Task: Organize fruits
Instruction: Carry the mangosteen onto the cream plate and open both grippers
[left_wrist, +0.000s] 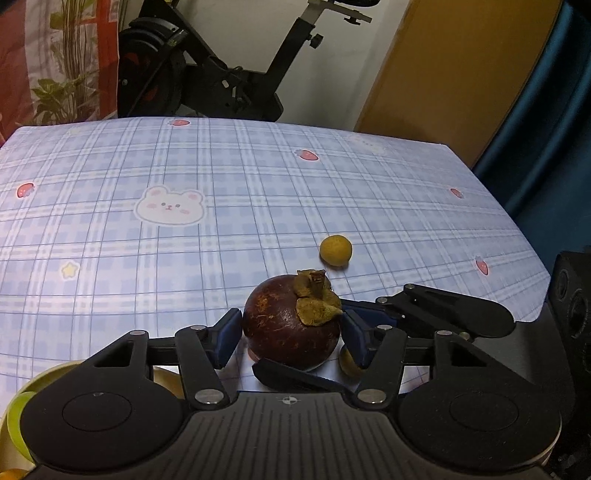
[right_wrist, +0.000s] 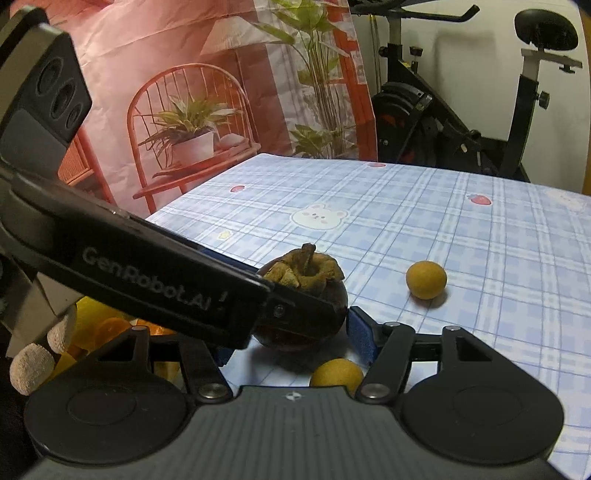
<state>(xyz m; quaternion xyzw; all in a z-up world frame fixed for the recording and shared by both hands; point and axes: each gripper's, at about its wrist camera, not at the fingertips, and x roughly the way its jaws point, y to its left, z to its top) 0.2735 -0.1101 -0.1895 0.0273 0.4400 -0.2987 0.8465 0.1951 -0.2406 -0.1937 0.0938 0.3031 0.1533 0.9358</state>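
The round dark-purple mangosteen (left_wrist: 291, 325) is grasped upright between the left hand-held gripper (left_wrist: 290, 338) pads; the right hand-held gripper (right_wrist: 295, 341), released, is just beside it.

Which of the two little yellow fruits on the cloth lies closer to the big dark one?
The near yellow fruit, lying just beside the mangosteen at the gripper's base. The other yellow fruit sits alone, farther out on the cloth.
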